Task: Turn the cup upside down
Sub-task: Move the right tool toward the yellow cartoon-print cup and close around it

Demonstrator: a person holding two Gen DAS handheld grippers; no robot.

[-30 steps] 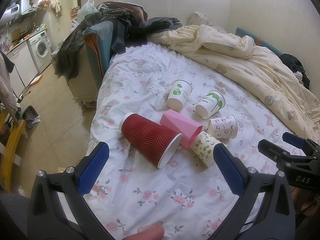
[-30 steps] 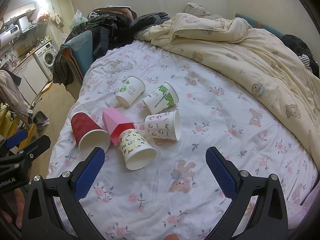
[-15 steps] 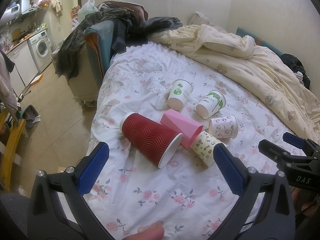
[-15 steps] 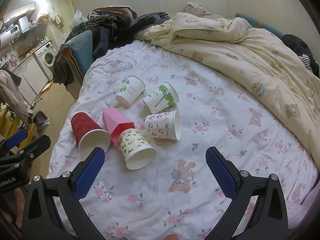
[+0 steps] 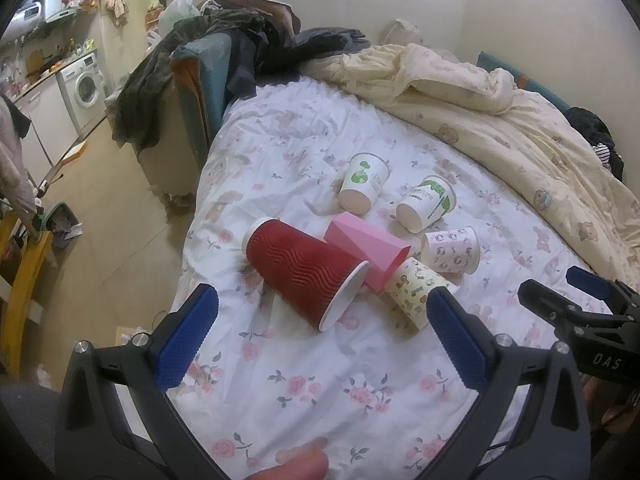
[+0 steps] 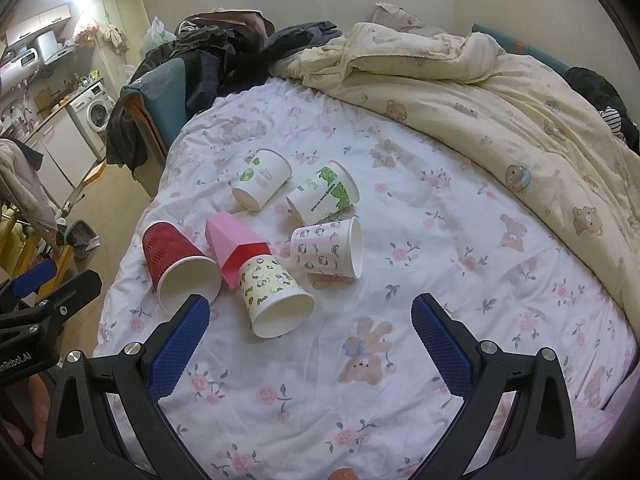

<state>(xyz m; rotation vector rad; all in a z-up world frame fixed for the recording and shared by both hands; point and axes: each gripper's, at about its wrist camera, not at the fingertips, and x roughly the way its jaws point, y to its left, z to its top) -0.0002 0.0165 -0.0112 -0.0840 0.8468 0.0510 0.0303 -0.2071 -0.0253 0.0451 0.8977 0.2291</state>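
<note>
Several cups lie on their sides on the floral bedsheet (image 5: 320, 380). A red ribbed cup (image 5: 304, 270) (image 6: 176, 258) is nearest the bed's left edge. Beside it lie a pink faceted cup (image 5: 366, 250) (image 6: 236, 246) and a yellow patterned cup (image 5: 416, 296) (image 6: 274, 294). A pink-print cup (image 5: 454, 248) (image 6: 326, 246) and two white cups with green prints (image 5: 364, 182) (image 5: 428, 202) lie beyond. My left gripper (image 5: 320, 340) is open and empty, held short of the red cup. My right gripper (image 6: 310, 342) is open and empty, just short of the yellow cup.
A cream bear-print duvet (image 6: 500, 92) is heaped along the far and right side of the bed. Dark clothes hang over a chair (image 5: 192, 76) at the bed's far left. The floor (image 5: 100, 208) drops off left of the bed. The other gripper shows at each view's edge (image 5: 576, 312) (image 6: 36, 312).
</note>
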